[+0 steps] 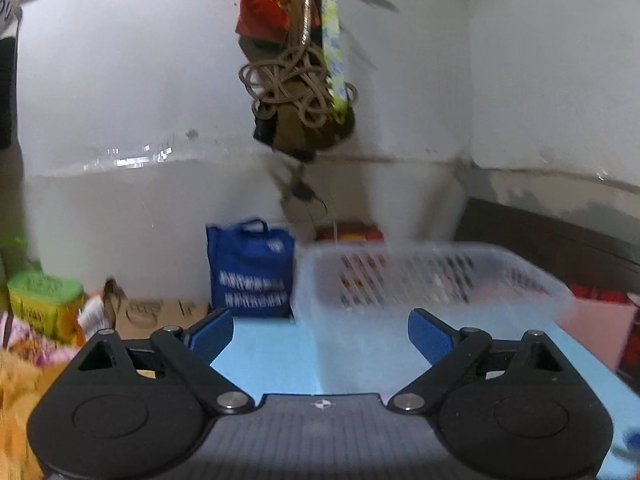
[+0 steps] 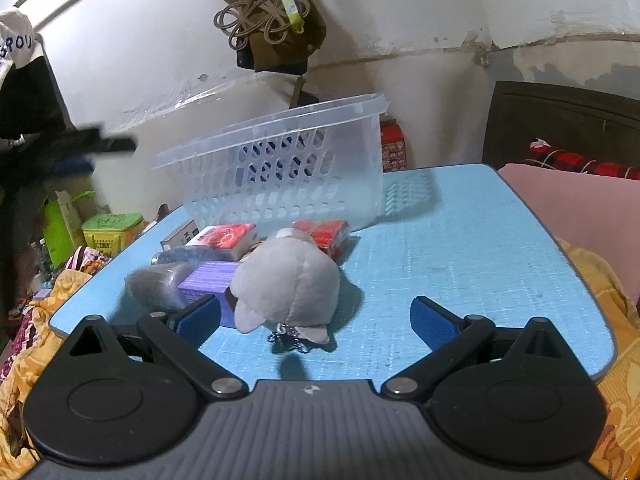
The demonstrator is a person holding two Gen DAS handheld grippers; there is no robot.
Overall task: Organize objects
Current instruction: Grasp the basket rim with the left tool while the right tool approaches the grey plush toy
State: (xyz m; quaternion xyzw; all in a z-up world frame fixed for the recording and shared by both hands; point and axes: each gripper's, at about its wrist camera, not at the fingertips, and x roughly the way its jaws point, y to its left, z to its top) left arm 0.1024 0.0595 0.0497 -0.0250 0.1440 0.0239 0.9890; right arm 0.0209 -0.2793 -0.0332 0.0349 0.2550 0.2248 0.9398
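Both grippers, left gripper [image 1: 320, 334] and right gripper [image 2: 316, 322], point slightly downward, spread, empty.

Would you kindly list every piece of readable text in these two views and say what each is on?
"GROU": white cloth hanging upper left, cut off by the edge.
"K": grey box behind the red packet, rest hidden.
Blue bag: white print, too blurred.
Green tub, red packets, purple box: print too small.

A blue bag [image 1: 250, 270] stands by the wall, tangled cord [image 1: 294, 86] hangs above, a green box [image 2: 112, 232] sits left.
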